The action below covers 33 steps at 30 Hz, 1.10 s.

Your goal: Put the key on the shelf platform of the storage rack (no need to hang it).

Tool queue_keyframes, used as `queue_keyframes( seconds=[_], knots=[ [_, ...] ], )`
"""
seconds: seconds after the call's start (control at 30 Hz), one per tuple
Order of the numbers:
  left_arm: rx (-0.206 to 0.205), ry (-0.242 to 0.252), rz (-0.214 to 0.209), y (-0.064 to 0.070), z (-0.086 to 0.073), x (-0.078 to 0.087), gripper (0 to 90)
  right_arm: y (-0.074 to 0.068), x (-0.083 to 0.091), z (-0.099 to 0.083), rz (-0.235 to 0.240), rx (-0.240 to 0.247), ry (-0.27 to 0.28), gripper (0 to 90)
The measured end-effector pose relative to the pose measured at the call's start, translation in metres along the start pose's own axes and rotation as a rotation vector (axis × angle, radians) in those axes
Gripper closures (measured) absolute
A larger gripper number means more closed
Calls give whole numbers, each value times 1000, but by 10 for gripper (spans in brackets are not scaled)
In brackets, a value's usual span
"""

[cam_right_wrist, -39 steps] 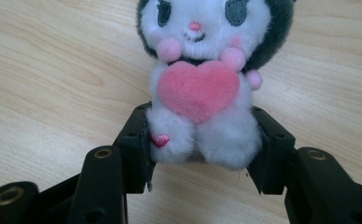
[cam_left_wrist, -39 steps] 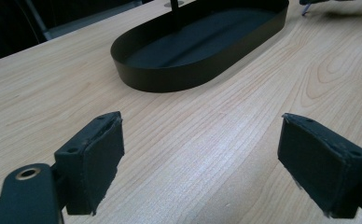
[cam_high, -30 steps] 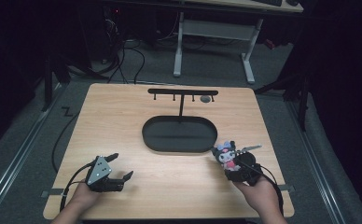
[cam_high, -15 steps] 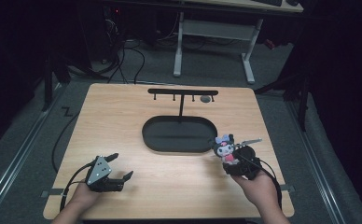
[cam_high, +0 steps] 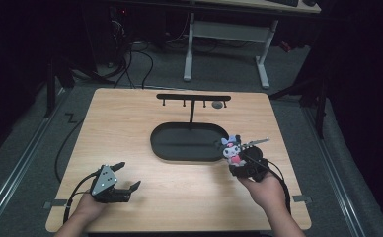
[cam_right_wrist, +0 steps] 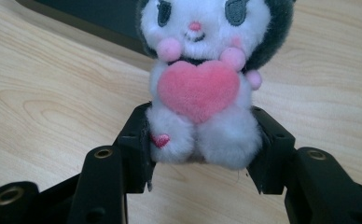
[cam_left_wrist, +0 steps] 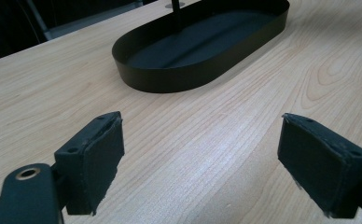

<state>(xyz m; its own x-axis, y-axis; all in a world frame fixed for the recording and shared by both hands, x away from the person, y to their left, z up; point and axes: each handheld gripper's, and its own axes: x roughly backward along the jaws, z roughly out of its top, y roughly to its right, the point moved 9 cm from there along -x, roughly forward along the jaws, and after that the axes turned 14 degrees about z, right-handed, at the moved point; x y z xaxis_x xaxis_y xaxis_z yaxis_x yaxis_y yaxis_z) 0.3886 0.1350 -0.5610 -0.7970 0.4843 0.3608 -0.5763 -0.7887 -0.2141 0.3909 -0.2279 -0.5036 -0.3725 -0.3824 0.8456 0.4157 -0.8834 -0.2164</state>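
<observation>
Nearby, the right gripper (cam_right_wrist: 200,158) clamps the plush toy (cam_right_wrist: 202,79) upright, just beside the black tray's (cam_high: 160,148) right end.

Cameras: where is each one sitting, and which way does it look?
High view: above the person's side, looking forward and down on the table; both hands and the left tool show.
Left gripper view: rides the left tool, facing the black tray between open jaws.
Right gripper view: rides the right tool, facing the plush toy in its jaws.
Shared: tray and toy also appear from above.
</observation>
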Motion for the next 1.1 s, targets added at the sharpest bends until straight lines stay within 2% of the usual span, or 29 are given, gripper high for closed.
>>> queue_keyframes(
  seconds=[0.37,0.7,1.1],
  knots=[
    [-1,0,2,0,0,0,154,-1,-1,17,-1,10,18,491],
    [1,-4,-3,0,0,-1,154,0,-7,23,0,4,10,491],
    [-2,-4,-4,1,0,-1,154,-6,-17,36,-7,20,2,492]
  ],
)
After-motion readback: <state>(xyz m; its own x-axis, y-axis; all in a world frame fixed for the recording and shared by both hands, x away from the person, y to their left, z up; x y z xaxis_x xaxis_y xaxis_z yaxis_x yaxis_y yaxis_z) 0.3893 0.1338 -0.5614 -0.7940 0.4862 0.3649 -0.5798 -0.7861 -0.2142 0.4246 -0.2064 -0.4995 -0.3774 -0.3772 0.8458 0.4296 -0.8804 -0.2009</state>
